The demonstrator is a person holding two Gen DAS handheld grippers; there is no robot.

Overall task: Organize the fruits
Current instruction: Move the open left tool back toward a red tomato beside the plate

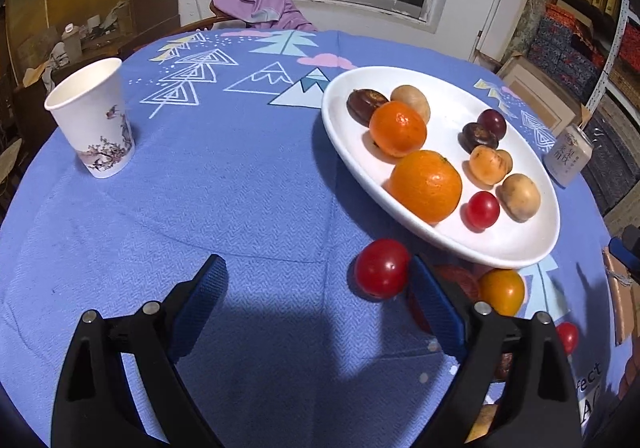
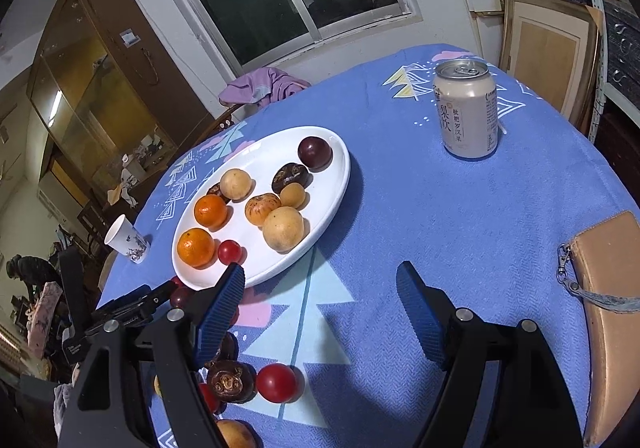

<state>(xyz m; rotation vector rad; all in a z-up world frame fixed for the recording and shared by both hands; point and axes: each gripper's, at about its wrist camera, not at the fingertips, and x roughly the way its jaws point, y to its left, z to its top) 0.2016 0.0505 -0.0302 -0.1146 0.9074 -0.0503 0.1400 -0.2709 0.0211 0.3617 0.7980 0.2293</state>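
Observation:
A white oval plate (image 1: 516, 244) (image 2: 332, 188) on the blue tablecloth holds several fruits: two oranges (image 1: 426, 186), a cherry tomato (image 1: 482, 210), brown and dark ones. My left gripper (image 1: 316, 292) is open and empty; a loose red tomato (image 1: 382, 268) lies on the cloth just inside its right finger, below the plate's near rim. An orange fruit (image 1: 502, 292) and more fruit lie right of that finger. My right gripper (image 2: 320, 304) is open and empty over bare cloth. A red tomato (image 2: 276, 383) and a dark brown fruit (image 2: 230, 380) lie by its left finger.
A paper cup (image 1: 94, 120) (image 2: 126, 240) stands at the left of the table. A drink can (image 2: 466, 108) (image 1: 568, 158) stands beyond the plate on the right. A tan pouch with a strap (image 2: 608, 308) lies at the right table edge. The left gripper's body shows in the right wrist view (image 2: 124, 312).

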